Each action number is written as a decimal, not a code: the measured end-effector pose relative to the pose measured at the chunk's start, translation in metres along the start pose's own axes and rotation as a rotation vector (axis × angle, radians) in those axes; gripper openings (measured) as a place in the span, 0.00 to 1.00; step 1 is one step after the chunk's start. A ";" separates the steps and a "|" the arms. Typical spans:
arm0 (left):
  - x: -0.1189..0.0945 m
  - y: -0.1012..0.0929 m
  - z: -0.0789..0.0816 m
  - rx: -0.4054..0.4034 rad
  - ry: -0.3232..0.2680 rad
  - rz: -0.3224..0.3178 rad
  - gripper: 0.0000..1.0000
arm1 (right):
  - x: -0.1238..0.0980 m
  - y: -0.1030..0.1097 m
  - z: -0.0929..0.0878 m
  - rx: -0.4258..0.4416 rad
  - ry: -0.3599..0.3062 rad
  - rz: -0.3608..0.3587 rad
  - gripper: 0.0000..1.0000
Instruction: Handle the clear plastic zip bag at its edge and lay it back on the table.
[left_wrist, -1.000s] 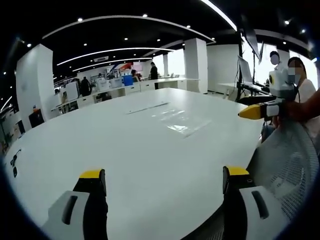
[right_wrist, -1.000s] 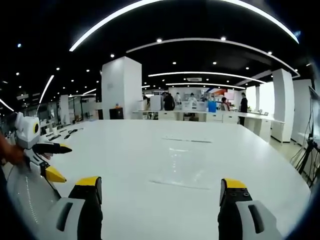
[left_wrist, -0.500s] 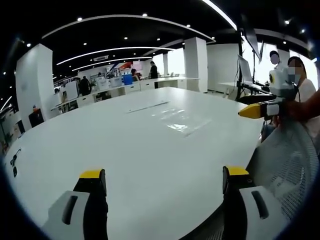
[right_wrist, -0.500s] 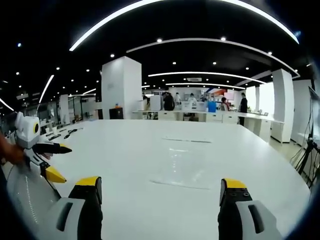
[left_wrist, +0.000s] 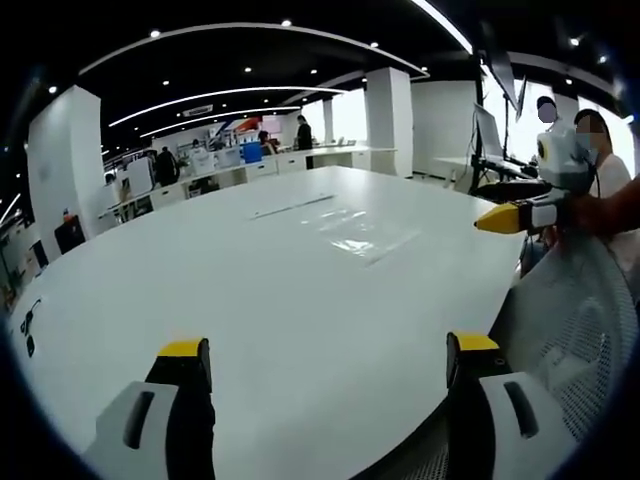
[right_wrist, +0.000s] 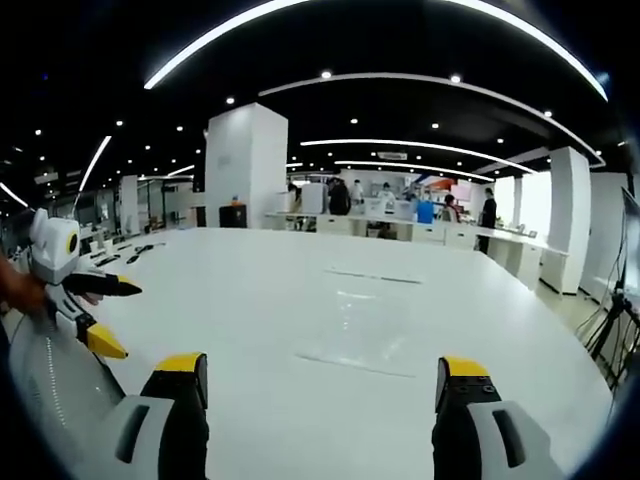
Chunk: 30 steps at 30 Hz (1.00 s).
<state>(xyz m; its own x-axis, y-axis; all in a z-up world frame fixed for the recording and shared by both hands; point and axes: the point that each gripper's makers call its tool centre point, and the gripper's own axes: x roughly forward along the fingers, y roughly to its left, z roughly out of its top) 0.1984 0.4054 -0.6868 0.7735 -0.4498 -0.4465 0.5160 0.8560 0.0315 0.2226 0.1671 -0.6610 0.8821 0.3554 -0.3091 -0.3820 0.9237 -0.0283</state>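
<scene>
**A:** Start at the jaws — what do they show?

**B:** The left gripper stands with its two yellow-tipped jaws spread wide, nothing between them but bare white table. The right gripper is the same: jaws wide apart and empty, poised over the table's near edge.

**A:** And the clear plastic zip bag?

**B:** The clear plastic zip bag lies flat on the table, out beyond both sets of jaws, well apart from either. In the left gripper view the bag sits right of centre, a faint glossy sheet, with the right gripper reaching in from the right side, short of the bag's edge.

**A:** How far along is the job?

**B:** By my reading, either nothing has begun or it is finished — the bag rests on the table untouched by any jaw. If it is the start, all remains: approach an edge, pinch it, lift, lay it back down.

**A:** The count?

**B:** One bag, one table, two grippers. Past the bag lies one thin strip, hard to identify. A dark cable-like item sits at the table's far left. A mesh chair back stands beside the table. Several people stand at distant desks, too small to count surely.
</scene>
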 end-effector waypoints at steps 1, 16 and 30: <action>0.000 0.000 -0.001 0.010 0.007 -0.003 0.95 | 0.000 0.000 -0.002 -0.014 0.013 -0.004 0.94; -0.003 -0.005 0.003 0.032 0.028 -0.058 0.95 | 0.004 0.004 -0.010 -0.057 0.104 0.041 0.88; -0.005 -0.016 0.007 0.055 0.039 -0.100 0.93 | 0.007 0.004 -0.007 -0.096 0.134 0.084 0.88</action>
<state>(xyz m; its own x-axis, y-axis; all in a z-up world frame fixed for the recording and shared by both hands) 0.1885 0.3920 -0.6783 0.7026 -0.5212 -0.4844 0.6102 0.7916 0.0333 0.2252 0.1722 -0.6698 0.8039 0.4021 -0.4382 -0.4825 0.8717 -0.0854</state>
